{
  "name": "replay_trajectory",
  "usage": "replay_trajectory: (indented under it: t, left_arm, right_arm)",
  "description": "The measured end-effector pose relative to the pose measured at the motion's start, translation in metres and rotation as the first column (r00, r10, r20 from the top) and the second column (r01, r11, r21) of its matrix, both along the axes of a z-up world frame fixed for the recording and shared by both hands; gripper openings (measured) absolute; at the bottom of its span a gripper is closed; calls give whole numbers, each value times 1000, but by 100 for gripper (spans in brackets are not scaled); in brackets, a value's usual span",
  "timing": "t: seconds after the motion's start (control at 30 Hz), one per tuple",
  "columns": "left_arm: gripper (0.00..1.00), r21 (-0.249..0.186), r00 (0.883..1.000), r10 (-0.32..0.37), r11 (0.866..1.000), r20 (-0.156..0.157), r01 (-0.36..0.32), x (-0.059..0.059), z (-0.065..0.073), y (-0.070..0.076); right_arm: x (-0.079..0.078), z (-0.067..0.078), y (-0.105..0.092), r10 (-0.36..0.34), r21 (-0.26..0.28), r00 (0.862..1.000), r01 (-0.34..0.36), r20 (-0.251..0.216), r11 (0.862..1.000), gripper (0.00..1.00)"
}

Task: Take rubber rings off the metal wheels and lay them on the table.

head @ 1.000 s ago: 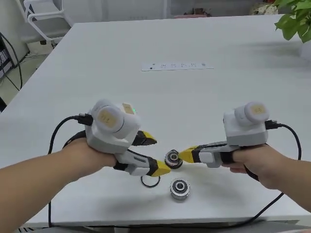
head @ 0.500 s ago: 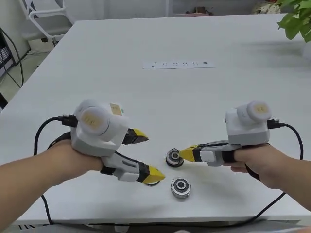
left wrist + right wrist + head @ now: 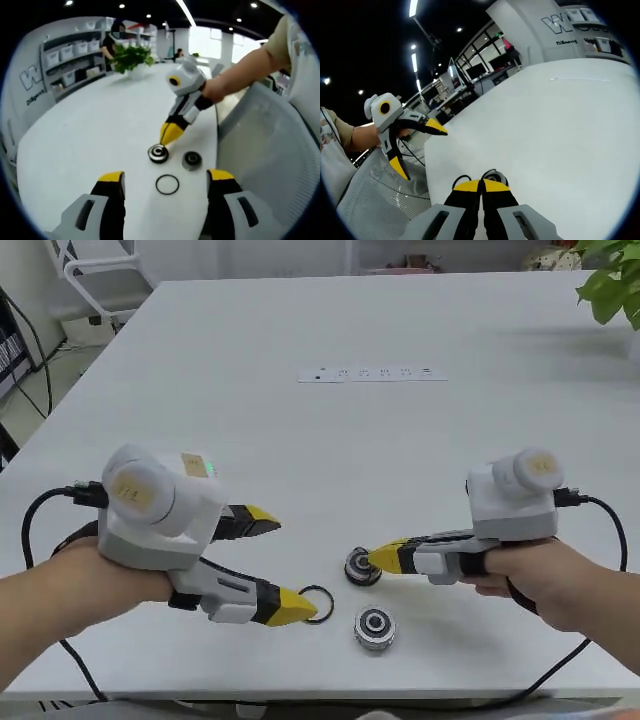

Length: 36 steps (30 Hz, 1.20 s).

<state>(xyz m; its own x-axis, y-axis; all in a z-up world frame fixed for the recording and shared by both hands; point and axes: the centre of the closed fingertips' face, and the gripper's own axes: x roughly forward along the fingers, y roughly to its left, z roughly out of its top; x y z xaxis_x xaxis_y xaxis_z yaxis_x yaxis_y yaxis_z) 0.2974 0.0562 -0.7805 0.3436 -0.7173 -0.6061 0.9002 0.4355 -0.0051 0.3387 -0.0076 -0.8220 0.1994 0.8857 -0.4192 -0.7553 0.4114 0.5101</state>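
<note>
1. The left gripper has its fingers spread wide and holds nothing. One loose rubber ring lies flat on the bench, just beyond and between the tips.
2. The right gripper has its fingers pressed together with nothing between them. Its tips touch the right side of the far metal wheel.
3. The near metal wheel sits just beside the far one, apart from both grippers.
4. A ring looks thin, light and stretchy, so it will likely fold under a pinch and cling to the rim. Hooking it at the wheel's edge with one fingertip seems the best hold.
5. The wheels look small, dense and smooth, and are likely to slide or roll. Each one probably needs pinning at its hub or flank.
6. I cannot tell whether either wheel carries a ring, as any dark band is too small to read. In the right gripper view, that gripper's own fingers cover most of the far wheel.
7. A power strip lies far across the bench, and plant leaves are cut off at the far right.
</note>
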Motion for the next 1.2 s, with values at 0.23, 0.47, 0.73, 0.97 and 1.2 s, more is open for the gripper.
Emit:
replay_trajectory:
  t: [0.23, 0.47, 0.73, 0.97, 1.2]
  left_arm:
    - [67, -6, 1000, 11, 1000, 3, -11, -5, 6, 6]
    - [68, -20, 1000, 25, 1000, 15, -24, -8, 15, 13]
    - [69, -24, 999, 41, 999, 24, -41, -13, 23, 24]
    - [69, -30, 997, 66, 997, 27, -65, -17, 30, 35]
    - [71, -24, 996, 85, 996, 30, -84, -25, 32, 47]
  right_arm:
    - [3, 6, 2, -1, 10, 1000, 1, 3, 1000, 0]
    - [-2, 12, 8, 14, 26, 1000, -14, 1, 1000, 0]
    - [-7, 21, 16, 31, 47, 1000, -31, 0, 998, 0]
    - [-11, 25, 23, 46, 66, 999, -45, -14, 997, 0]
    - [-20, 23, 30, 73, 65, 996, -70, -43, 995, 0]
